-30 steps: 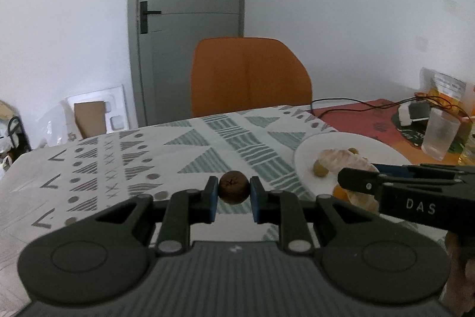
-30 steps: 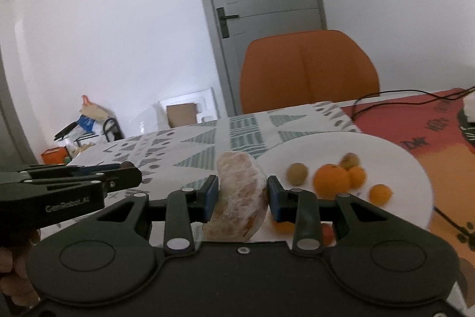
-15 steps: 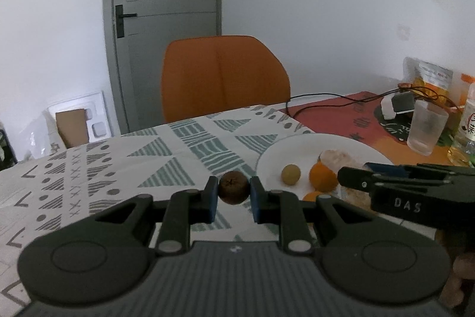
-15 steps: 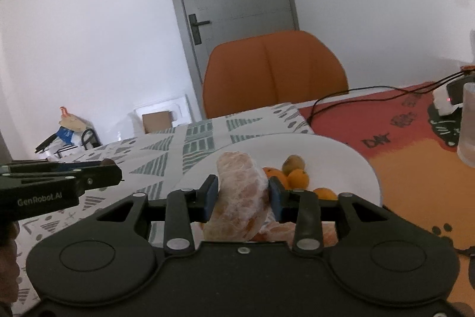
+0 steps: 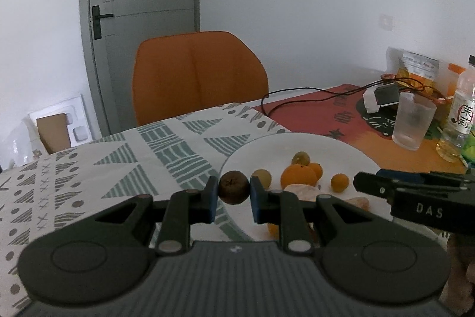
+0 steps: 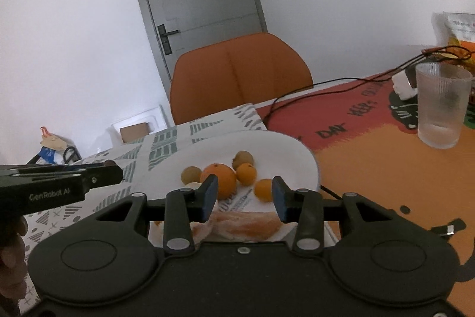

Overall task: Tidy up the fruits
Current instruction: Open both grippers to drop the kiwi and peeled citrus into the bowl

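**Brown fruit arriving at the plate as the peeled piece lands**

Left gripper (image 5: 234,199) is pinching a small brown fruit (image 5: 234,191) between its blue pads, the jaws drawn tight on it, and is carrying it level with the near-left rim of the white plate (image 5: 350,147). Further right on that plate are lying a green-yellow fruit (image 5: 261,178), a large orange (image 5: 298,176) and a smaller orange one (image 5: 339,182), all close together. Right gripper (image 6: 245,199) is standing over the plate's near edge with its jaws parted and nothing between the pads; they have just been opening, and the peeled citrus piece (image 6: 246,223) is lying beneath them, clear of both pads.

By my reading, the gathering step is in hand: one piece is freshly set down, and the brown fruit looks next. That move calls for bringing the left gripper further over the plate, lowering it near the other fruit, and only then letting go, since a round fruit could roll off the rim.

Only the left wrist view is showing the brown fruit and the grip on it. Only the right wrist view is showing the peeled piece whole, resting at the plate's near edge; from the left it is mostly hidden behind a gripper finger.
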`<state>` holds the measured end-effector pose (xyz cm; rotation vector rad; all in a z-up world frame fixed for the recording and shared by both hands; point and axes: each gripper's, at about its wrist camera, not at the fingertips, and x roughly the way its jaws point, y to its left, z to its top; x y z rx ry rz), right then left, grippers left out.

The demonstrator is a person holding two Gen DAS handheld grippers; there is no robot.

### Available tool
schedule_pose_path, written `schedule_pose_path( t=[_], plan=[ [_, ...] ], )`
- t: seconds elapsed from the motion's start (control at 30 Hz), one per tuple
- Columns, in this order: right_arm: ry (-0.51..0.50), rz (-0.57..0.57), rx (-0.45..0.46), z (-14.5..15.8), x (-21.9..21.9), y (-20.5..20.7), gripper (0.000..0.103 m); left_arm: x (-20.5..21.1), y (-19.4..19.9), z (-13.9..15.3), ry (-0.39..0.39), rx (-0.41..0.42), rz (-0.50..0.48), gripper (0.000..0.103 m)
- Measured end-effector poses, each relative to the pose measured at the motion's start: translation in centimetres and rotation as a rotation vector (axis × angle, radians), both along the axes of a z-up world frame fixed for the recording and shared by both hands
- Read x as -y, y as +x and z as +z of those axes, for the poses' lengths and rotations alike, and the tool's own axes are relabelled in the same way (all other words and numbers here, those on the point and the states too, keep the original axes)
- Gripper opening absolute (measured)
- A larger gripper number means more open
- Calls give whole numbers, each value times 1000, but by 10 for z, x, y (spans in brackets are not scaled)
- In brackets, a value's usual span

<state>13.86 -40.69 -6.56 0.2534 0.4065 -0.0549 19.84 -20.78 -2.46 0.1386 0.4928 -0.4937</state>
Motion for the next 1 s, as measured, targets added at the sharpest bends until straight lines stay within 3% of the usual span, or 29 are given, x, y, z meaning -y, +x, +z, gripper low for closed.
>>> schedule_pose_path(
  t=[0.17,0.47,0.57,0.63,0.73,1.0],
  plan=[
    [4,7,0,0,-2,-1,41,5,2,4,-8,-2,-13,22],
    [13,29,-9,-2,-9,4,46,-11,3,2,-6,-28,51,32],
    [15,35,-10,-2,-13,3,48,-20,1,3,-4,-33,84,47],
    [15,42,-10,-1,-16,3,50,-27,0,5,-17,-31,116,65],
    [13,54,-11,1,-22,2,54,-39,-3,8,-40,-27,152,77],
    [0,82,-1,10,-39,-6,75,-67,-16,12,-60,-39,209,86]
  ],
)
